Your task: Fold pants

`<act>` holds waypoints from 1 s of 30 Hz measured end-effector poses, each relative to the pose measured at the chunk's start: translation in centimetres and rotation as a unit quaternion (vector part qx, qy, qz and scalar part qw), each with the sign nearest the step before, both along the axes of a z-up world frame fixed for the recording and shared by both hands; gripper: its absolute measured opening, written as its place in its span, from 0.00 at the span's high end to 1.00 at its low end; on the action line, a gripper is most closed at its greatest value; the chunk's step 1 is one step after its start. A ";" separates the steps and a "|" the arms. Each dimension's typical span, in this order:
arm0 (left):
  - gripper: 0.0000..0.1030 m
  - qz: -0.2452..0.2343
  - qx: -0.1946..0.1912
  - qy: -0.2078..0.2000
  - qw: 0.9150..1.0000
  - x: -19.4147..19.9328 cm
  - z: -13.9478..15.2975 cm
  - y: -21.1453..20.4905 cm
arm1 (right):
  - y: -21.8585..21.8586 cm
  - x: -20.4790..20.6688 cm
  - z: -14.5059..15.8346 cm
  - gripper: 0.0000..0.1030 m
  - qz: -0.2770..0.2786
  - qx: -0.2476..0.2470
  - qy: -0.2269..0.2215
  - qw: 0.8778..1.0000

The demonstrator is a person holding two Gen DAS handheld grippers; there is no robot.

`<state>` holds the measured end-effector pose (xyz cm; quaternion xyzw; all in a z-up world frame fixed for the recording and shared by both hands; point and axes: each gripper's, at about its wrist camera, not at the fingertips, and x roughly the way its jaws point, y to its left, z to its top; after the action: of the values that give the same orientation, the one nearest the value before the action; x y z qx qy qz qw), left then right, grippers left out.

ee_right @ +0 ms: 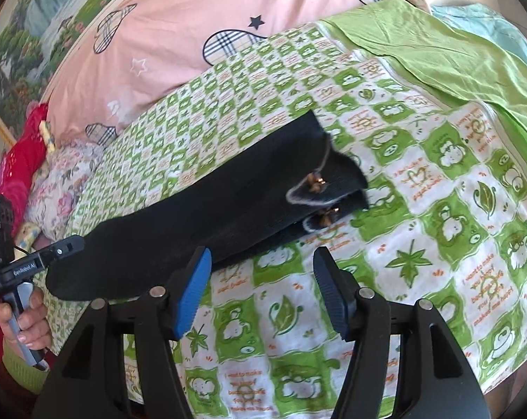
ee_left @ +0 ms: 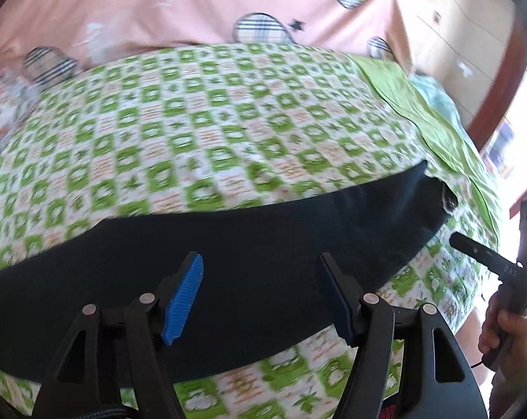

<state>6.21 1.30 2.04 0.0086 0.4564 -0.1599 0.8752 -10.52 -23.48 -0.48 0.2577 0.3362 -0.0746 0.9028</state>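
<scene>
Blue-padded left claw (ee_left: 260,296) hung wide and empty over the black pants (ee_left: 228,244), which lay as a long folded strip across mid-frame on the green-checked bed cover (ee_left: 200,115). Soft, limp cloth, probably best pinched at corners. Right claw (ee_right: 261,289) gaped empty beside the bowed cuffs (ee_right: 319,192).

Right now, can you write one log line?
pants: folded lengthwise on bedsheet | left gripper: open, empty | right gripper: open, empty
</scene>
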 end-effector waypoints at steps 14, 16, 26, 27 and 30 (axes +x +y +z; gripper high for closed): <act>0.30 -0.159 -0.026 0.074 0.984 6.7 -1.1 -9.7 | -2.9 -0.2 -1.2 0.39 -0.030 0.072 -0.018 0.997; 0.30 -0.172 -0.029 0.084 0.981 7.7 -1.1 -11.0 | -3.3 0.0 -1.4 0.39 -0.037 0.085 -0.019 0.996; 0.30 -0.228 -0.024 0.131 0.964 11.0 -2.6 -16.2 | -4.1 0.2 -2.0 0.39 -0.045 0.119 -0.032 0.991; 0.30 -0.236 -0.022 0.136 0.962 11.3 -2.7 -16.9 | -4.3 0.1 -2.2 0.39 -0.047 0.124 -0.036 0.991; 0.30 -0.267 -0.017 0.151 0.952 12.1 -3.2 -19.0 | -4.4 0.0 -2.3 0.39 -0.051 0.132 -0.042 0.989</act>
<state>18.36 -17.73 -1.19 0.0909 0.5612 -0.3947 0.7218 -10.47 -27.90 -2.76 0.3944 0.2916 -0.0644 0.8691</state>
